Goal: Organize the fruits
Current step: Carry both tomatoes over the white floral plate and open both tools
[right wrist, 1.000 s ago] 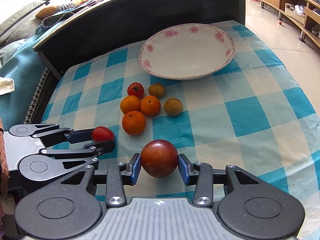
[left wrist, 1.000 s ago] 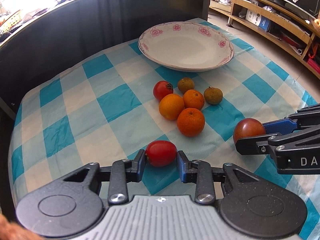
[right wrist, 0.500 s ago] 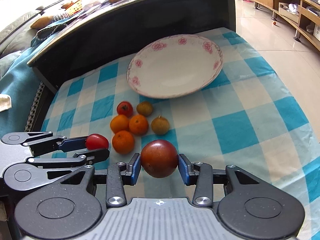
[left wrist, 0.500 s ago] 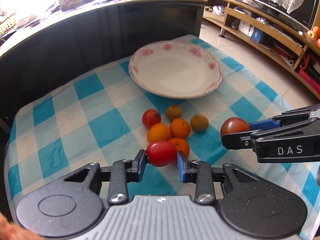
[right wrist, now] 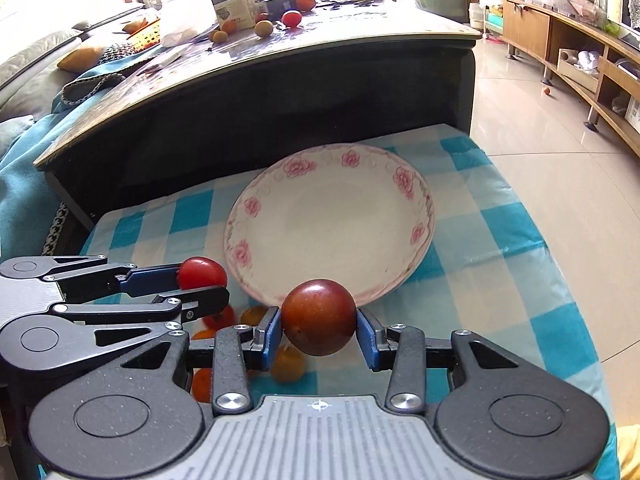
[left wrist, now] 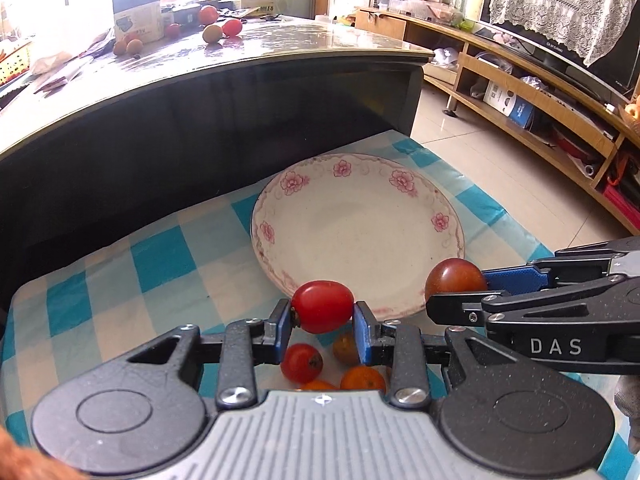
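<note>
I hold a small red tomato (left wrist: 322, 306) pinched between the blue pads of my left gripper (left wrist: 322, 320), whose fingers (left wrist: 280, 330) are closed snugly against its two ends. My right gripper (right wrist: 319, 330) likewise grips a larger, dark red round fruit (right wrist: 319, 322), its fingers (right wrist: 269, 332) pressed to either side. Both fruits hang above the near rim of a white plate (left wrist: 360, 236) with pink flowers, which lies just ahead of both sets of fingers. Seen from the left wrist, the right gripper (left wrist: 456, 292) reaches in from the right, beside the plate's edge. Below and behind my left fingers, more fruit rests on a blue and white checked cloth (left wrist: 120, 280): another red tomato (left wrist: 301, 363), a brownish fruit (left wrist: 346, 347) and an orange (left wrist: 362, 378). The cloth covers the worktop; beyond the plate rises a dark cabinet (left wrist: 200, 128) with a glossy top.
</note>
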`<move>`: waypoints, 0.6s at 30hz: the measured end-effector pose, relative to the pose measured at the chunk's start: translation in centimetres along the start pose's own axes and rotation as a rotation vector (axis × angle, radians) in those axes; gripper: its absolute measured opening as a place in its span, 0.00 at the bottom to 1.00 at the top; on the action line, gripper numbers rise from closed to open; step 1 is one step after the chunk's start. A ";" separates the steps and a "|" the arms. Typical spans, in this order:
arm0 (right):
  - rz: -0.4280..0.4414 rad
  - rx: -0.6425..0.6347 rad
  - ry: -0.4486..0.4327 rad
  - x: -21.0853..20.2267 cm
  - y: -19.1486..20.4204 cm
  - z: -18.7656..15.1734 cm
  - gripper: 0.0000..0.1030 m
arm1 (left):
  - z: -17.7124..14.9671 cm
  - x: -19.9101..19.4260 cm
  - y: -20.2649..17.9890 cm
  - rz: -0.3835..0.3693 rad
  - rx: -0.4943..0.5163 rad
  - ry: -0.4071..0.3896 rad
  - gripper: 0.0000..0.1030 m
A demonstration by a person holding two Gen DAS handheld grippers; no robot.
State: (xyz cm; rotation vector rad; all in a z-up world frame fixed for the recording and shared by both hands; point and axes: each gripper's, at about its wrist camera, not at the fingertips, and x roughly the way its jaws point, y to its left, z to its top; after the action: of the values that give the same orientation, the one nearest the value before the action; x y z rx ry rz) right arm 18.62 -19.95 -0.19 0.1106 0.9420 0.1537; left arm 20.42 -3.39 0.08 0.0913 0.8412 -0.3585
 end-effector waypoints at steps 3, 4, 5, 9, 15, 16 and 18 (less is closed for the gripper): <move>0.005 0.005 0.002 0.7 -0.4 0.5 0.34 | 0.3 0.9 -0.1 -0.003 -0.005 0.008 0.40; 0.003 0.004 0.002 1.0 -0.5 0.5 0.34 | 0.3 1.2 -0.2 0.002 -0.006 0.010 0.40; 0.008 0.005 -0.002 1.2 -0.6 0.6 0.34 | 0.4 1.4 -0.2 0.007 -0.005 0.010 0.39; 0.023 0.009 -0.008 1.5 -0.9 1.0 0.34 | 0.6 2.1 0.0 0.014 -0.016 0.012 0.40; 0.012 -0.016 -0.013 2.3 -0.9 1.3 0.34 | 0.6 2.7 0.2 0.014 -0.027 0.005 0.40; 0.017 -0.011 -0.015 2.4 -1.0 1.4 0.34 | 0.6 2.7 0.1 0.017 -0.024 0.002 0.40; 0.015 -0.010 -0.016 2.5 -1.0 1.4 0.34 | 0.6 2.7 0.1 0.018 -0.020 0.001 0.40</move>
State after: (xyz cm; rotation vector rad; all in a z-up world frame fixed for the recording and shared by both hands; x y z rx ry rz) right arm 21.27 -20.56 -1.50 0.1093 0.9244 0.1709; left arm 22.53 -4.15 -1.53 0.0803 0.8438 -0.3330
